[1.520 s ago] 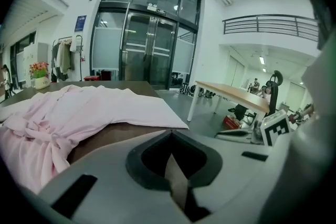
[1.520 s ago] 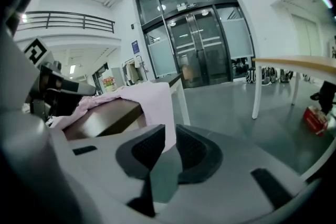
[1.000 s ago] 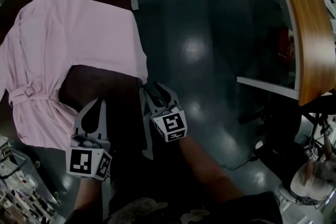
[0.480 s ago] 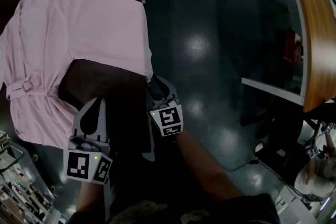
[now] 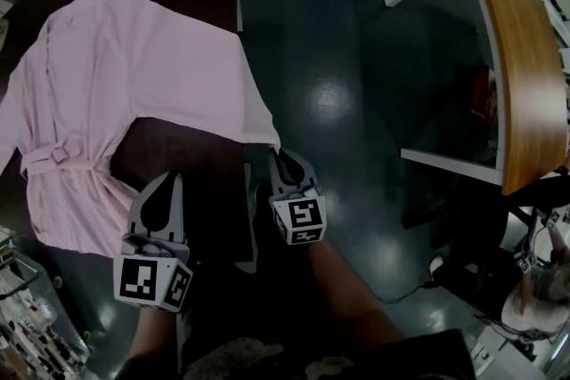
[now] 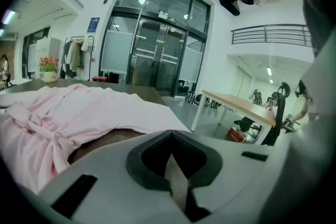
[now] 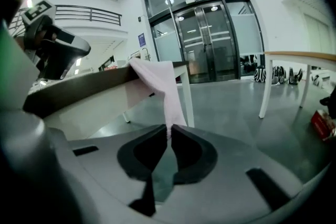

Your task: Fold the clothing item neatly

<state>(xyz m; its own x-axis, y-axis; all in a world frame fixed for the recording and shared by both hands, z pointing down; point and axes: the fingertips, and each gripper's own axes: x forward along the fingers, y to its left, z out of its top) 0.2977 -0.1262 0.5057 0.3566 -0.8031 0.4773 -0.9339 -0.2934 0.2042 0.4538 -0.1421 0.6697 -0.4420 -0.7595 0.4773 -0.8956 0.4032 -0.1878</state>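
My right tongs [image 5: 282, 161], wide a moment before, were closing on the pink robe [image 5: 134, 84] by its sleeve end, just off the counter [image 5: 183, 151]. My left tongs [image 5: 167, 184] stayed clenched, empty. I thought folding could begin.

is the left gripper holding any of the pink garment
No, the left gripper has its jaws together with nothing between them, and the pink garment lies beyond its tips, untouched.
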